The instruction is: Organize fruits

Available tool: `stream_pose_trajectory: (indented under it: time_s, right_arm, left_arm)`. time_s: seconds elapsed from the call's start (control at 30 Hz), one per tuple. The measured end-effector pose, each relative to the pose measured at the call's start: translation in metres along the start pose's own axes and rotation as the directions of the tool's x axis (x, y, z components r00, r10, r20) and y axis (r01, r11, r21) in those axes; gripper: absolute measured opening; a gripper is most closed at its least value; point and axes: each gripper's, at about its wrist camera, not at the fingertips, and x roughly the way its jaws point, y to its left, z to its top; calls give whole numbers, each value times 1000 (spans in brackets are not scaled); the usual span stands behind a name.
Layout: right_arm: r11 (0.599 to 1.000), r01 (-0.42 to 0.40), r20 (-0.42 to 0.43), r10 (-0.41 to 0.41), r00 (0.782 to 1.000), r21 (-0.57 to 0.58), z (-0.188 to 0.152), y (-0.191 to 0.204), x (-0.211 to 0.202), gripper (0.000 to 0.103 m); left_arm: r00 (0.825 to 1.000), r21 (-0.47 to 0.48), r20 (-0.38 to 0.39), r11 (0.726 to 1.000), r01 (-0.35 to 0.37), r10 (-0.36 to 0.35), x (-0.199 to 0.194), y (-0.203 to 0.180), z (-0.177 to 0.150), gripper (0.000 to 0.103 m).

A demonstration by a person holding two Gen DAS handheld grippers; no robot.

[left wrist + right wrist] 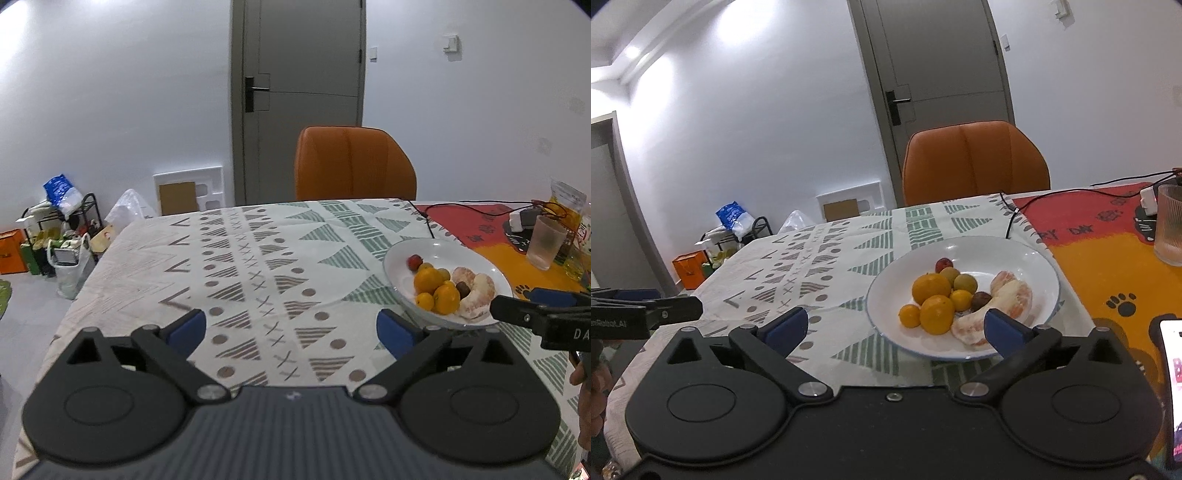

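A white plate (1015, 251) on the patterned tablecloth holds several fruits: oranges (931, 288), small green fruits (964, 282), a small red fruit (943, 264), a dark one (980, 301) and peeled pomelo pieces (1012, 295). My right gripper (897, 328) is open and empty, just in front of the plate, its right finger over the near rim. My left gripper (291, 328) is open and empty over bare cloth, left of the plate (443, 251). The fruits (430, 280) also show in the left wrist view, with the right gripper's side at the right edge.
An orange chair (975, 162) stands at the table's far side. A ribbed glass (1169, 229), a white charger (1148, 199) with a black cable and a colourful mat (1100, 258) lie right of the plate. A phone (1172, 387) is at the near right. Bags and a rack (59, 236) stand on the floor at left.
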Motion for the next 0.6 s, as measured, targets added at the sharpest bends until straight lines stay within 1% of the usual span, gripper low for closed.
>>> stream_pose_trajectory:
  time_s: [0.27, 0.47, 0.6]
  right_arm:
    - [1000, -14, -6, 14, 1000, -14, -5, 7, -15, 103]
    - [1000, -15, -21, 14, 1000, -9, -8, 12, -21, 103]
    - [1000, -17, -16, 17, 1000, -14, -11, 17, -28, 103]
  left_arm:
    - [1000, -25, -2, 1000, -17, 17, -19, 11, -11, 98]
    - [999, -34, -24, 999, -30, 29, -27, 17, -18, 98]
    - [999, -45, -37, 998, -38, 37, -32, 23, -22, 98]
